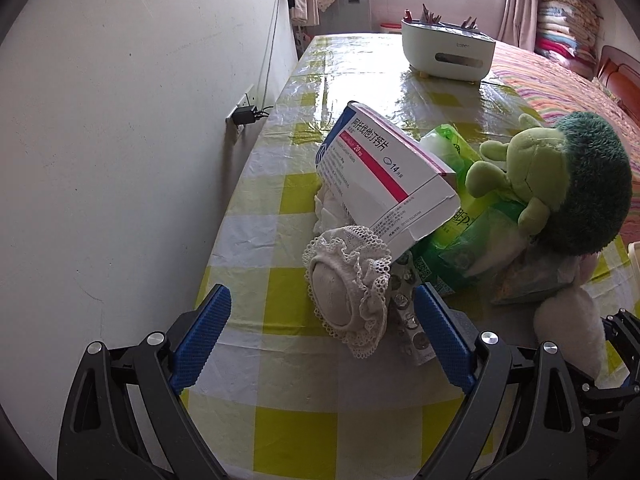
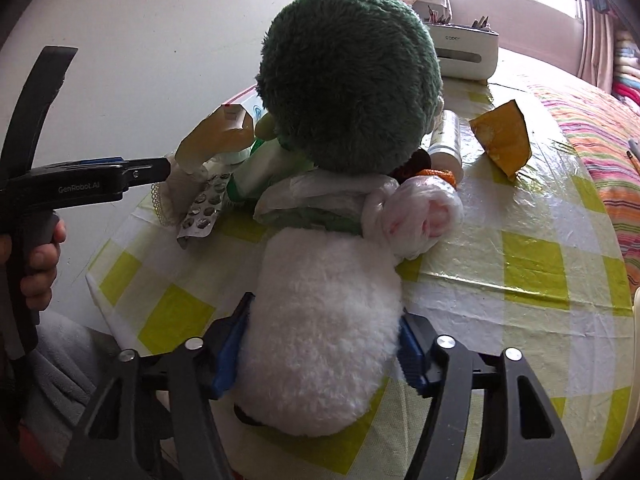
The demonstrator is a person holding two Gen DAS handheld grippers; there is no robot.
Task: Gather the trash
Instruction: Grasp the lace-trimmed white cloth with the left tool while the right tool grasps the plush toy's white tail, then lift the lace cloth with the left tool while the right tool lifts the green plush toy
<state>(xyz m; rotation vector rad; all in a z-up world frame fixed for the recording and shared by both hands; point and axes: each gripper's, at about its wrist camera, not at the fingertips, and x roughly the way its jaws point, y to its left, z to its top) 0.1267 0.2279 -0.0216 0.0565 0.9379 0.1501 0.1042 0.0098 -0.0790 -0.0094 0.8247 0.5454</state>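
Clutter lies ahead of both tongs on the checked table [image 1: 256, 240]. Left gripper [image 1: 322, 332] stands spread, a lace-trimmed cloth [image 1: 348, 292] between its pads, untouched. A medicine box [image 1: 384, 172] beyond it hides most of a blister pack [image 1: 408, 312]. Right gripper [image 2: 322, 340] pinches a white plush toy [image 2: 324, 320], which conceals its fingertips. Behind the toy, a green plush [image 2: 348, 76] blocks further items; an orange wrapper [image 2: 502, 136] lies far right.

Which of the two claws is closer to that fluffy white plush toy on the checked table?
Right. The right claw has the fluffy white plush toy between its blue pads, pressing its sides. The left claw sits off to the toy's side, around a lacy cream fabric bundle.
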